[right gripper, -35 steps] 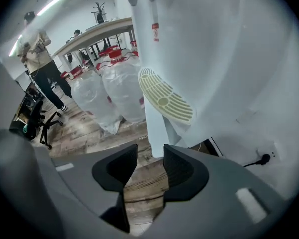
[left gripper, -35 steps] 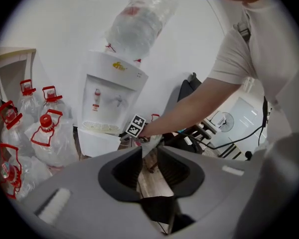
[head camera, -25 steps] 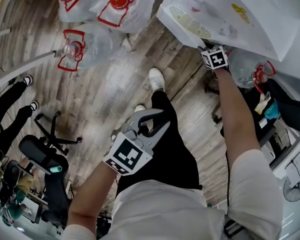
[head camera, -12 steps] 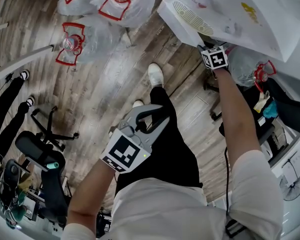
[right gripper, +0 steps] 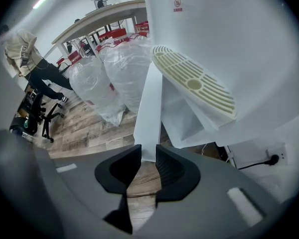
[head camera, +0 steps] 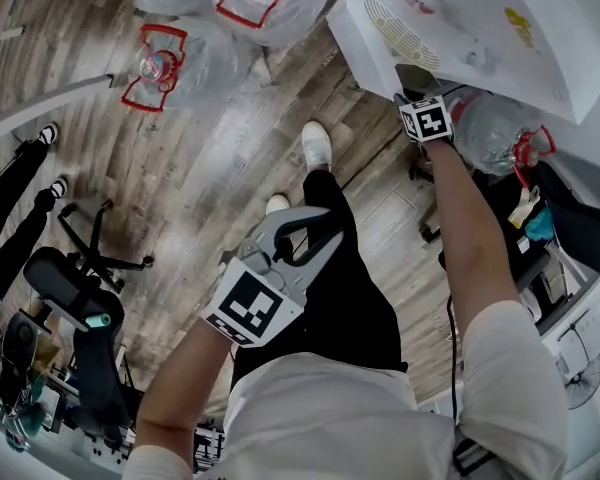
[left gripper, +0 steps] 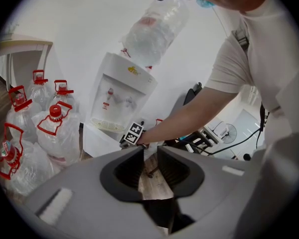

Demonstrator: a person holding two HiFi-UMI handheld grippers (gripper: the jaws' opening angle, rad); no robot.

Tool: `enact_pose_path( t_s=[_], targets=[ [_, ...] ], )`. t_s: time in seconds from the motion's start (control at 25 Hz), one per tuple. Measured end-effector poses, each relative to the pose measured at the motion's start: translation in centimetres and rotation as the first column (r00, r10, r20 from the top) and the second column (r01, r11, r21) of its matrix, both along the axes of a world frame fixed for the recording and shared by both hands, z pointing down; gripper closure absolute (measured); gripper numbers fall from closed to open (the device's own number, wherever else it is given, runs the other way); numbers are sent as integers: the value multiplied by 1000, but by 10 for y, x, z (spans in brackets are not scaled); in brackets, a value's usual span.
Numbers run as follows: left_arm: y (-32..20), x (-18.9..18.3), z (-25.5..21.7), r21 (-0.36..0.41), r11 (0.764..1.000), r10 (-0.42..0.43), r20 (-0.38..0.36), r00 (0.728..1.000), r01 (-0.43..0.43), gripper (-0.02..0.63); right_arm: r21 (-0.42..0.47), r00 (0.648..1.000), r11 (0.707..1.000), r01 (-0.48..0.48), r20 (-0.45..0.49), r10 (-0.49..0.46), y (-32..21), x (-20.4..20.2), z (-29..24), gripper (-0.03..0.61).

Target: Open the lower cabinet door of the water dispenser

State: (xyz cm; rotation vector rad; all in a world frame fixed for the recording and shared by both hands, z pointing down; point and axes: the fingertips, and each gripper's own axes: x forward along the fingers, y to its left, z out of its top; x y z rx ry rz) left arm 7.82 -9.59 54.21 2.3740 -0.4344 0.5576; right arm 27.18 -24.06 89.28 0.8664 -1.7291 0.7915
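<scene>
The white water dispenser (head camera: 480, 28) stands at the upper right, its cream drip grille (head camera: 400, 33) facing me. In the right gripper view its lower cabinet door (right gripper: 152, 108) shows as a white panel seen edge-on below the grille. My right gripper (right gripper: 148, 156) points steeply down, and its jaws have just been closing onto that door's edge, which fills the gap between them. In the head view the right gripper's marker cube (head camera: 427, 118) hides its jaws. My left gripper (head camera: 325, 230) hangs over my leg, away from the dispenser, with a narrow gap and nothing in it (left gripper: 149, 158).
Several large water bottles (head camera: 165, 63) with red handles lie on the wooden floor left of the dispenser. Another bottle (head camera: 495, 133) sits to its right. An office chair (head camera: 75, 288) and a person's legs (head camera: 20, 198) are at the left. A wall socket (right gripper: 274, 158) is behind the dispenser.
My right hand has edged a little toward the dispenser's lower front. The left gripper has stayed in place over my leg.
</scene>
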Motion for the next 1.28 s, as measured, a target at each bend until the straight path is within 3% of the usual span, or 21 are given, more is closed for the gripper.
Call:
enact_pose_path(
  t_s=[0.68,1.28],
  targets=[
    [19,-45,-7,19,993,-115,0,993,115,511,-21,997,999,44,65,-42,26,-86,2,515],
    [39,-89,-13,26,962,-271,0,963,271,511,-29,988,999,40,151,-35,17,-189,1,534]
  ],
)
